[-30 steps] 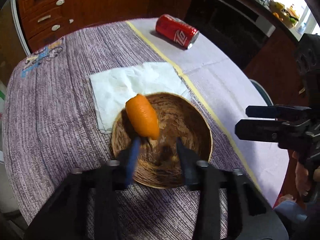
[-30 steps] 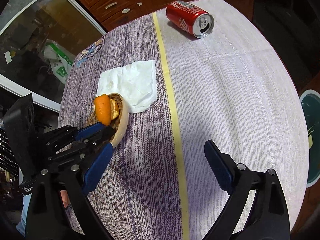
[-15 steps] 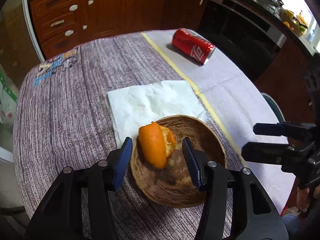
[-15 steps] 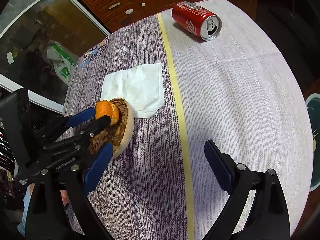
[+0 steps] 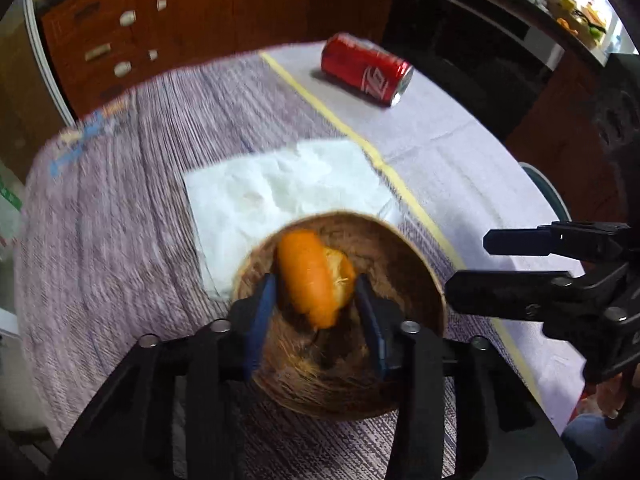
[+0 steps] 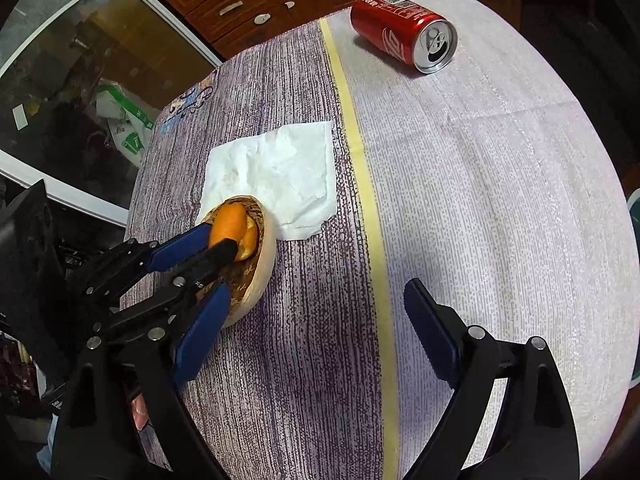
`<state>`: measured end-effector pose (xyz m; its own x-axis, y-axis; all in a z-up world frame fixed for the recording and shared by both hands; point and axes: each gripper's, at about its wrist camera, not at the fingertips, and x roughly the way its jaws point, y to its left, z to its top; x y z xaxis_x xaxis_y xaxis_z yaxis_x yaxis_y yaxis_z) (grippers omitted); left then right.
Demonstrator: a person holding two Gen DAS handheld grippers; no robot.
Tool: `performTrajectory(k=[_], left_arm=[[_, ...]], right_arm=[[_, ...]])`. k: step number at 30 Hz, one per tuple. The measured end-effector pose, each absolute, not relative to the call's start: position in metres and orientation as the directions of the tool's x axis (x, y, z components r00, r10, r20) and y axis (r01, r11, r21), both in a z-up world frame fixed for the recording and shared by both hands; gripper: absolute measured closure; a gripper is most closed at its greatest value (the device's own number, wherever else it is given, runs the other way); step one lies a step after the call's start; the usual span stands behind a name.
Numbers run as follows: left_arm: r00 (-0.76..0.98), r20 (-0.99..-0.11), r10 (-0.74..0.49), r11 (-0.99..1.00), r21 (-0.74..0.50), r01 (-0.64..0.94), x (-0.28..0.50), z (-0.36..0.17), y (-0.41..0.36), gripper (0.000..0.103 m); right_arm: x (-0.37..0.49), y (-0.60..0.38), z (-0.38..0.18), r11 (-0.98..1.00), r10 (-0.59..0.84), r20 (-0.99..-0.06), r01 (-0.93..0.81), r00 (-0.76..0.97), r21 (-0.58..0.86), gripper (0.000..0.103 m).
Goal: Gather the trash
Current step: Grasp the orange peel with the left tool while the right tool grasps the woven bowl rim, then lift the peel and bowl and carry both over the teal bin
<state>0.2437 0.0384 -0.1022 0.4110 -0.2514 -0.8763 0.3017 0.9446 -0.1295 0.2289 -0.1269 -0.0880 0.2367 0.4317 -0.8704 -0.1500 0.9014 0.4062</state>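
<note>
An orange peel point(image 5: 312, 276) lies in a round wooden bowl point(image 5: 420, 256) at the near left of the table. My left gripper point(image 5: 316, 296) reaches down into the bowl, its blue pads point(image 5: 262, 304) pressed on both sides of the peel. The right wrist view shows the same grip point(image 6: 224, 240) on the peel point(image 6: 232, 224) in the bowl point(image 6: 264, 272). A white napkin point(image 5: 280, 188) lies flat, partly under the bowl. A red soda can point(image 6: 400, 38) lies on its side at the far edge. My right gripper point(image 6: 316, 292) hovers over bare cloth; its jaws are closing with nothing between them.
A purple-and-white cloth with a yellow stripe point(image 6: 360, 168) covers the round table. Wooden drawers point(image 5: 120, 40) stand beyond the far edge. A glass door point(image 6: 60, 80) and a green-and-white bag point(image 6: 124, 128) are off the table's left side.
My left gripper has come down over the bowl and narrowed; the peel, earlier ahead of its fingertips, now sits between the pads. The right gripper's jaws have drawn in slightly.
</note>
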Motion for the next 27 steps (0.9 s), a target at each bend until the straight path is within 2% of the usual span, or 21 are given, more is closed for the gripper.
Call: performTrajectory(k=[2, 3, 6, 9, 17, 18, 20, 21, 22, 24, 27], left_arm=[[0.436, -0.865, -0.250, 0.945, -0.119, 0.306, 0.240, -0.103, 0.037, 0.060], [0.432, -0.864, -0.258, 0.942, -0.126, 0.311, 0.239, -0.104, 0.035, 0.073], [0.440, -0.857, -0.268, 0.941, -0.135, 0.309, 0.235, -0.102, 0.033, 0.081], [0.468, -0.840, -0.274, 0.945, -0.145, 0.292, 0.228, -0.088, 0.040, 0.082], [0.497, -0.819, -0.286, 0.954, -0.194, 0.229, 0.196, -0.065, 0.078, 0.082], [0.495, -0.821, -0.286, 0.954, -0.197, 0.225, 0.195, -0.065, 0.079, 0.082], [0.486, -0.826, -0.284, 0.956, -0.201, 0.215, 0.191, -0.068, 0.081, 0.082], [0.483, -0.829, -0.281, 0.957, -0.202, 0.209, 0.189, -0.069, 0.081, 0.082], [0.480, -0.832, -0.279, 0.957, -0.203, 0.206, 0.187, -0.069, 0.082, 0.082], [0.477, -0.834, -0.277, 0.958, -0.201, 0.205, 0.185, -0.069, 0.078, 0.082], [0.476, -0.834, -0.281, 0.955, -0.195, 0.223, 0.181, -0.063, 0.068, 0.082]], right_arm=[[0.229, -0.126, -0.089, 0.900, 0.434, -0.870, -0.149, 0.235, 0.409, 0.021], [0.229, -0.126, -0.089, 0.900, 0.434, -0.869, -0.151, 0.237, 0.408, 0.023], [0.231, -0.122, -0.090, 0.898, 0.437, -0.869, -0.157, 0.233, 0.410, 0.034], [0.234, -0.118, -0.090, 0.887, 0.460, -0.859, -0.158, 0.223, 0.434, 0.045], [0.237, -0.096, -0.094, 0.873, 0.479, -0.855, -0.202, 0.198, 0.443, 0.047], [0.238, -0.092, -0.097, 0.872, 0.481, -0.856, -0.202, 0.191, 0.445, 0.052], [0.238, -0.087, -0.105, 0.861, 0.501, -0.848, -0.203, 0.172, 0.467, 0.071], [0.237, -0.083, -0.107, 0.859, 0.504, -0.847, -0.205, 0.168, 0.470, 0.085], [0.236, -0.083, -0.108, 0.862, 0.498, -0.850, -0.205, 0.172, 0.464, 0.090], [0.232, -0.087, -0.107, 0.862, 0.502, -0.846, -0.195, 0.183, 0.469, 0.096], [0.227, -0.102, -0.097, 0.870, 0.491, -0.844, -0.181, 0.217, 0.459, 0.096]])
